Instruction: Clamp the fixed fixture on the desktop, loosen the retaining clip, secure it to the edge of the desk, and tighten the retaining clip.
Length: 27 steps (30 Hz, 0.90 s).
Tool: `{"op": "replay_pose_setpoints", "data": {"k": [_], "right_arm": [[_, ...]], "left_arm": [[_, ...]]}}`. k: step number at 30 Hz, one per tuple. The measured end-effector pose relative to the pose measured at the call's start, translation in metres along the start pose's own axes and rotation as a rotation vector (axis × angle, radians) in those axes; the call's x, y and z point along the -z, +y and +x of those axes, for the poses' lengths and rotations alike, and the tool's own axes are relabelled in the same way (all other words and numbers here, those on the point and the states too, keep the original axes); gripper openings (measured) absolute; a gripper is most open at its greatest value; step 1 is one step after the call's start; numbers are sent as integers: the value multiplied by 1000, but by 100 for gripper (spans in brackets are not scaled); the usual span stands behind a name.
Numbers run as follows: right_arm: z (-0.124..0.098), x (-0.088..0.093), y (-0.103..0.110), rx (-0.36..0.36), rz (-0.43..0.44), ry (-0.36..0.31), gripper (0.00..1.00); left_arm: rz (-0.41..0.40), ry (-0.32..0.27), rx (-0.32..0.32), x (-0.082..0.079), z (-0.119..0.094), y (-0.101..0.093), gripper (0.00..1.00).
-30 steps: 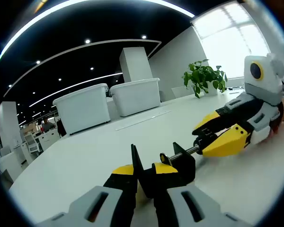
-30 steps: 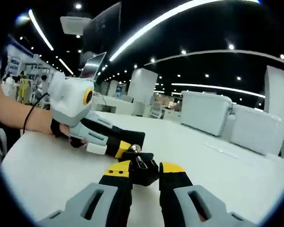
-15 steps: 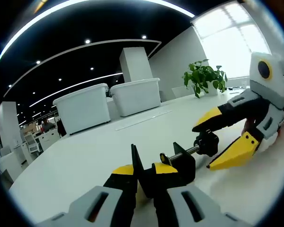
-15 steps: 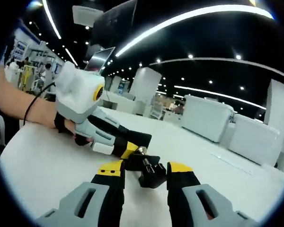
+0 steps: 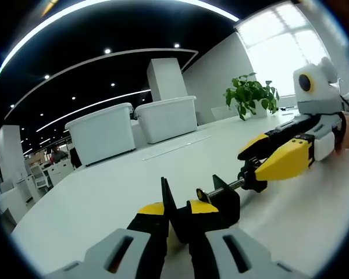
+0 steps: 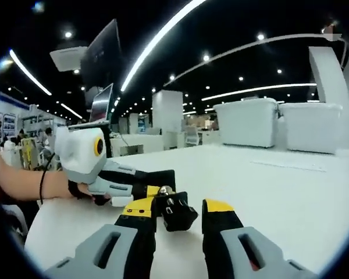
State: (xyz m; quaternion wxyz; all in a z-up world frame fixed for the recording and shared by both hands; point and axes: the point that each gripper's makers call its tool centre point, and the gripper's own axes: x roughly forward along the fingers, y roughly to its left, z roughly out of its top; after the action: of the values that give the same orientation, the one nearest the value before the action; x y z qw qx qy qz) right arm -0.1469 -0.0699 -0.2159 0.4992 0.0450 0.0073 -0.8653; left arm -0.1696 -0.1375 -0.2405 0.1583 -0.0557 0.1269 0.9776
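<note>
We hold the black clamp fixture (image 5: pixel 206 209) on the white desk (image 5: pixel 104 197), clenched in our left gripper (image 5: pixel 175 229). Our right gripper (image 6: pixel 177 218), spread wide half a second ago, has narrowed around the screw knob (image 5: pixel 253 174) (ready for loosening). No readable writing anywhere

right gripper (image 5: pixel 262 165) | rolled and reclosed around the clamp's screw knob (image 5: pixel 253 176) | was spread open
</note>
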Motion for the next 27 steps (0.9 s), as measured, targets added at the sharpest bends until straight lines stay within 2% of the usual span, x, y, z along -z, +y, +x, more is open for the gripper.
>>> {"op": "replay_pose_setpoints", "data": {"k": [5, 12, 16, 20, 24, 27], "right_arm": [[7, 16, 3, -10, -28, 76, 25], [6, 16, 4, -15, -54, 68, 25], [5, 15, 6, -4, -174, 56, 24], [6, 15, 8, 5, -234, 54, 24], [7, 16, 8, 33, -362, 64, 24], [7, 17, 9, 38, -361, 67, 24]], "left_arm": [[0, -1, 2, 0, -1, -1, 12], [0, -1, 3, 0, -2, -2, 12], [0, -1, 3, 0, -2, -1, 12], [1, -1, 3, 0, -2, -2, 12], [1, -1, 0, 0, -2, -2, 12], [0, -1, 0, 0, -2, -2, 12]]}}
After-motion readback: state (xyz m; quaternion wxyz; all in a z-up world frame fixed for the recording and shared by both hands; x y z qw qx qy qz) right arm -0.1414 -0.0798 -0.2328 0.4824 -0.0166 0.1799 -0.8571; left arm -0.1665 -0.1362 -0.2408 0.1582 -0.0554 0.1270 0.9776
